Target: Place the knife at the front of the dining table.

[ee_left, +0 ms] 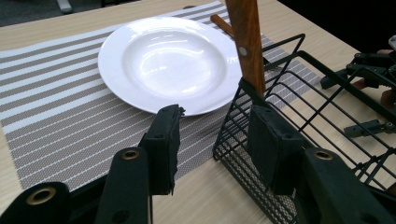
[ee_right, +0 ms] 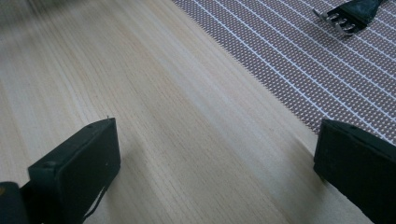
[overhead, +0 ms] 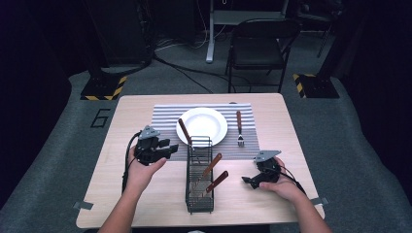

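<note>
A black wire basket (overhead: pixel 199 175) lies lengthwise at the table's front centre. Two wooden-handled utensils (overhead: pixel 212 165) lie in it. A third wooden handle (overhead: pixel 184 131) leans out of its far end toward the white plate (overhead: pixel 201 124). My left gripper (overhead: pixel 171 148) is open just left of the basket's far end. In the left gripper view its jaws (ee_left: pixel 215 121) are apart with nothing between them, the right one beside the basket's corner (ee_left: pixel 261 100), where the handle (ee_left: pixel 247 42) rises. My right gripper (overhead: pixel 248 181) is open over bare wood right of the basket, its jaws (ee_right: pixel 218 130) wide apart.
The plate (ee_left: pixel 163 60) rests on a striped placemat (overhead: pixel 165 119). A wooden-handled fork (overhead: pixel 239 128) lies on the mat right of the plate, its tines (ee_right: pixel 343 21) toward me. A folding chair (overhead: pixel 260 46) stands beyond the table's far edge.
</note>
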